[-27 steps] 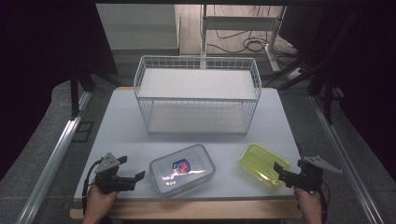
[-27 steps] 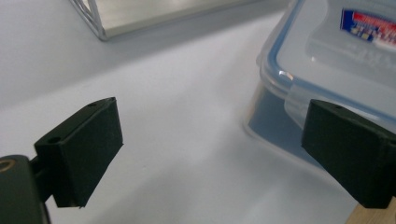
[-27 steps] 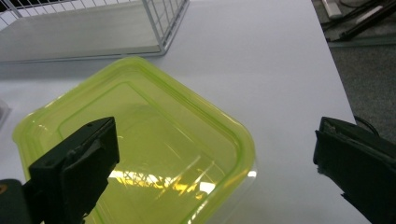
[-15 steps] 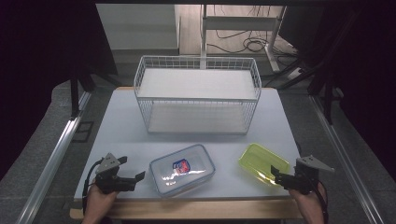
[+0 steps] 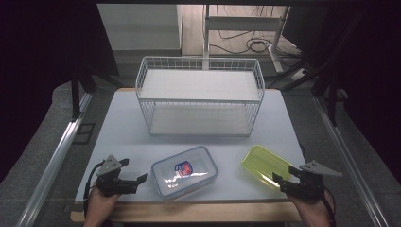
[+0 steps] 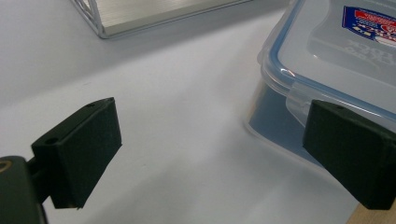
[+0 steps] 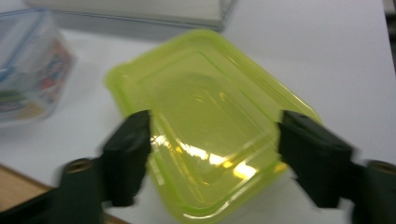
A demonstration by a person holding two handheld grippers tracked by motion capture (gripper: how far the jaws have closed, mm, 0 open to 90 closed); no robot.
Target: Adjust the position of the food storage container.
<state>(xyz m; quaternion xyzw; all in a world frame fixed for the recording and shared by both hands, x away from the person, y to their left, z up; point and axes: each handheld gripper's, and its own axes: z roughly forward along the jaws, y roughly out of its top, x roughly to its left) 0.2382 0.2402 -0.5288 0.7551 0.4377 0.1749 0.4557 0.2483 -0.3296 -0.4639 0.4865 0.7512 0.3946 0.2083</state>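
On the white table point(image 5: 118, 127) two boxes lie near the front edge, and behind them stands a white wire basket point(image 5: 201, 97).

The clear box point(image 5: 184, 171) with a blue seal and a red and blue label on its lid lies left of the middle. The left gripper point(image 5: 135, 181) is just beside its left end, close to the table. In the left gripper view, the left gripper point(image 6: 212, 154) has its jaws wide apart; one pad stands over the bare table, and the other is right next to the side clip of the clear box point(image 6: 336, 56) (I cannot tell if it touches it). Nothing is clamped between them.

The yellow-green box point(image 5: 265, 165) lies to the right, turned at an angle, well apart from the clear box. The right gripper point(image 5: 283, 182) is at its near corner. In the right gripper view, the right gripper point(image 7: 215, 154) has its jaws spread on both sides of the yellow-green box point(image 7: 205, 121), whose near end lies between them. The picture is blurred, so I cannot tell whether the pads press on it.
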